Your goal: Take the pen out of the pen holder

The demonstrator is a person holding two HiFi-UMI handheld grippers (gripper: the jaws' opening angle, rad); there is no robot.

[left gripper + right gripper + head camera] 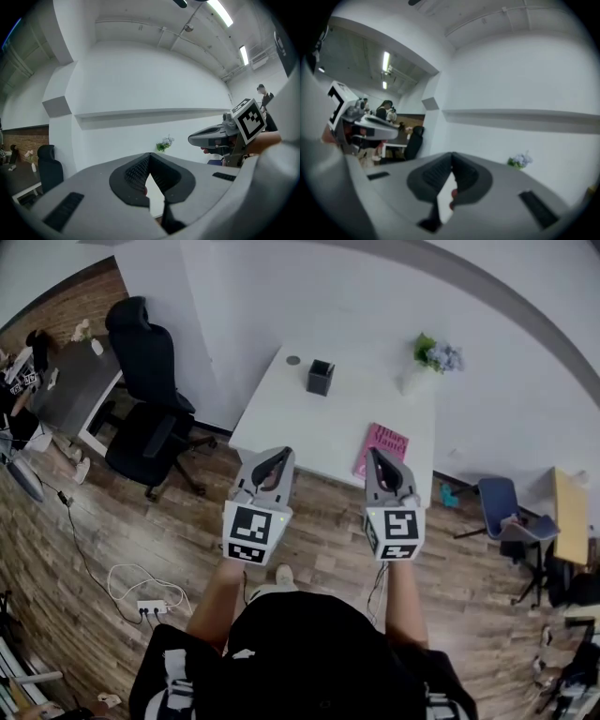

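Note:
A dark square pen holder (320, 377) stands near the far edge of the white table (281, 418); no pen can be made out in it from here. My left gripper (278, 454) and right gripper (378, 454) are held level side by side over the wooden floor, just short of the table's near edge. Both have their jaws together with nothing between them. In the left gripper view the left gripper (149, 155) shows its tips meeting, with the right gripper (197, 138) beside it. The right gripper view shows the right gripper (452, 154) closed too.
A pink book (382, 448) lies at the table's near right and a small potted plant (434, 354) at its far right. A black office chair (150, 399) and a grey desk (75, 390) stand to the left, a blue chair (511, 507) to the right. A power strip (150, 606) lies on the floor.

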